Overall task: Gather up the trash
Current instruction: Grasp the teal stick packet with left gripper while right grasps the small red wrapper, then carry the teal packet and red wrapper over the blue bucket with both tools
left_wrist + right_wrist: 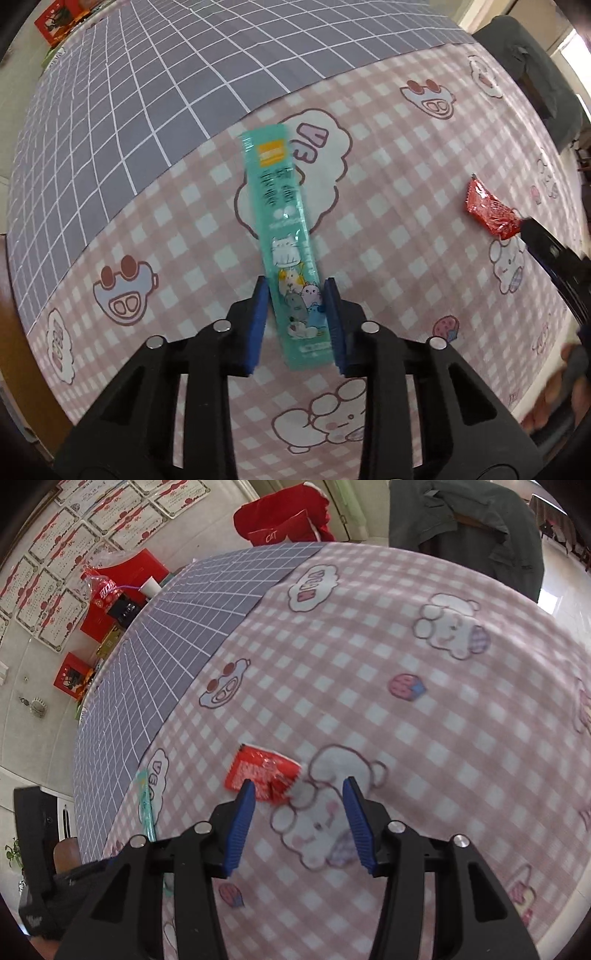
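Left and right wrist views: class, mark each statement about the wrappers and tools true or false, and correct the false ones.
1. The teal packet lies between the left tool's pads. True.
2. The red wrapper lies on the grey grid mat. False: it lies on the pink checked cloth.
3. The right tool is shut on the red wrapper. False: its pads stand apart, and the wrapper lies just ahead of the left pad.
4. The teal packet shows cartoon animals. True.
5. The teal packet stands upright. False: it lies flat on the cloth.
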Tool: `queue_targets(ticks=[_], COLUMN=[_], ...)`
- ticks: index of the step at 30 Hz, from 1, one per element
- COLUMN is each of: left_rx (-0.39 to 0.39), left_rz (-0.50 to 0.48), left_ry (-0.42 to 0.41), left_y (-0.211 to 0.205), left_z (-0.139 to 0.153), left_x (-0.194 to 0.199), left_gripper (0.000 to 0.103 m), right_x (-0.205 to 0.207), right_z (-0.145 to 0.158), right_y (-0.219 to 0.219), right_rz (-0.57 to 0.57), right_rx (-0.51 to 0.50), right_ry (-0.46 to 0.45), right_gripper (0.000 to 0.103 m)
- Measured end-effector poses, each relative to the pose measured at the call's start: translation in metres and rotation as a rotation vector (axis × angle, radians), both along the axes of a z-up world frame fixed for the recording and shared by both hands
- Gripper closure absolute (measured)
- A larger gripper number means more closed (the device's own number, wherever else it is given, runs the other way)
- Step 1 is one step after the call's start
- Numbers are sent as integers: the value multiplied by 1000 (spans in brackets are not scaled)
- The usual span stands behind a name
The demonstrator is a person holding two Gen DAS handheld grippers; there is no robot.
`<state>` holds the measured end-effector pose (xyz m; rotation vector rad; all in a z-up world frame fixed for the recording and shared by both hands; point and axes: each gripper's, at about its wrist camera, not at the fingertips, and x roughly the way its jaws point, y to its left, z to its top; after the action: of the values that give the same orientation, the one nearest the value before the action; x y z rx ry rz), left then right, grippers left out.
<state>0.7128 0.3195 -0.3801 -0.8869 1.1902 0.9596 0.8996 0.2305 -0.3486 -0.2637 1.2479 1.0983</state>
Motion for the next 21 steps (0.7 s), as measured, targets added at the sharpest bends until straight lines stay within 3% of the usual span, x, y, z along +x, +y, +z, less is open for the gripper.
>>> queue_targets(ticks=[6, 7, 9, 14, 21], left_rx=[-32, -35, -35, -22, -4], left_rz=[20, 21, 13, -32, -172], left_ry=[-107, -118, -135, -181, -246], left_y=[-1, -1, -4, -17, -39], left_z=[11, 13, 20, 41, 77], left_x=[-40, -44, -51, -72, -95], left_gripper=[76, 76, 76, 76, 76], right_x=[-11, -14, -17, -27, -63], right_z=[-7, -8, -10, 3, 48], right_y=[20, 22, 24, 16, -33], right_rz=[51, 59, 69, 52, -50], right_rx=[-9, -9, -23, -24, 22], right_ry=[-31, -54, -73, -82, -88], right_gripper=[55, 59, 82, 84, 84])
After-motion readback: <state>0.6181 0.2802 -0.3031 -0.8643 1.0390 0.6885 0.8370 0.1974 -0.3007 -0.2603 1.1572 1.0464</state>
